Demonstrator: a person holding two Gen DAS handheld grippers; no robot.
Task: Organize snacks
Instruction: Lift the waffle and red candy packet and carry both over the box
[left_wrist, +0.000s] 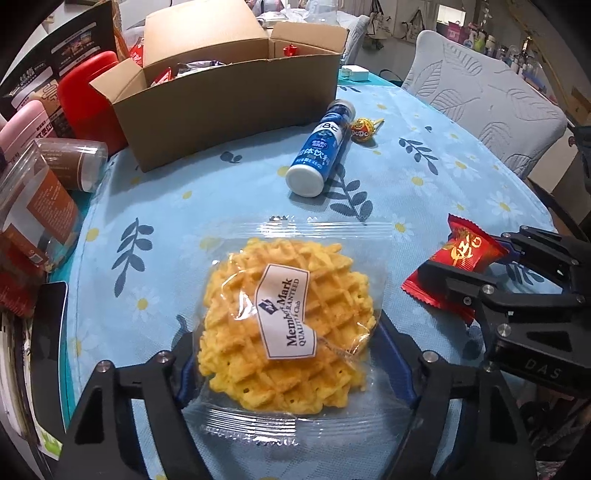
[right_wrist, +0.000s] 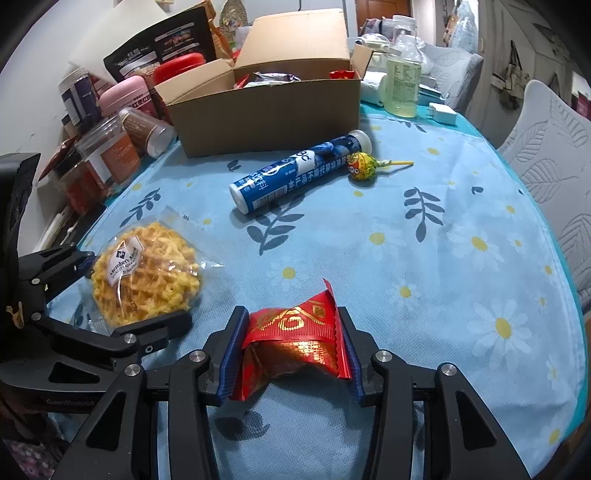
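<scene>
Pickup stage: waffle pack (left_wrist: 284, 325) is pinched by the left gripper (left_wrist: 284, 354), red candy (right_wrist: 295, 332) by the right gripper (right_wrist: 291, 350); both probably get carried to the cardboard box (right_wrist: 266, 114) next.

Waffle pack (left_wrist: 288, 325): clear wrapper, flat on the bench.
Red candy packet (right_wrist: 299, 339): crumpled foil, gold print.
Blue tube (left_wrist: 317, 151): lying on its side.
Lollipop (right_wrist: 364, 168): touching the tube.
Cardboard box (right_wrist: 266, 110): open, snacks inside.

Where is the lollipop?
The lollipop lies on the tablecloth, touching the blue tube near its capped end, right of the cardboard box.
</scene>
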